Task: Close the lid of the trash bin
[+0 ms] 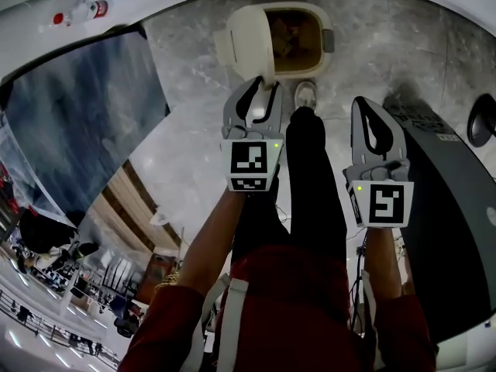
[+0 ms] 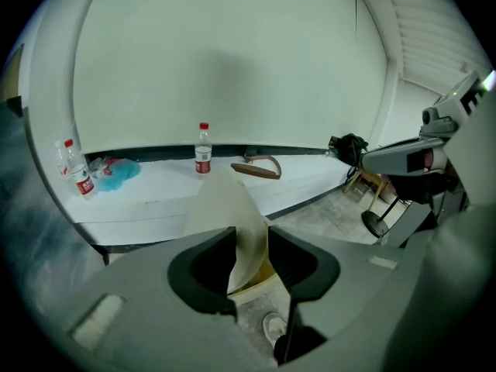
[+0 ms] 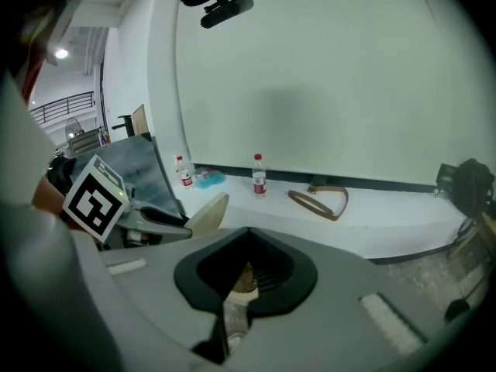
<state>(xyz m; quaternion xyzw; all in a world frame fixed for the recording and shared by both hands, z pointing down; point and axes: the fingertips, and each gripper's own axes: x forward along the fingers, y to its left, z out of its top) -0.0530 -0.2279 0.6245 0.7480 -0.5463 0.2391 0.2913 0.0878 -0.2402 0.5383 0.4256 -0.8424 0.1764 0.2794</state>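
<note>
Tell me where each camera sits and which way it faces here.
Head view: on the person's head, facing steeply down at the open trash bin; forearms, a leg, left claw and right claw show.
Left gripper view: on the left claw, facing a white ledge; its jaws grip the bin's lid.
Right gripper view: on the right claw, facing that ledge; jaws together.
Shared: both gripper views show the brown strap on the ledge.

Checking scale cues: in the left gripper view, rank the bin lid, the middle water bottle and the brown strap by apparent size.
1. The bin lid: largest, but nearest the camera, gripped in the left claw.
2-3. The brown strap and the water bottle look about alike, the strap wider, the bottle taller, so unranked.
</note>
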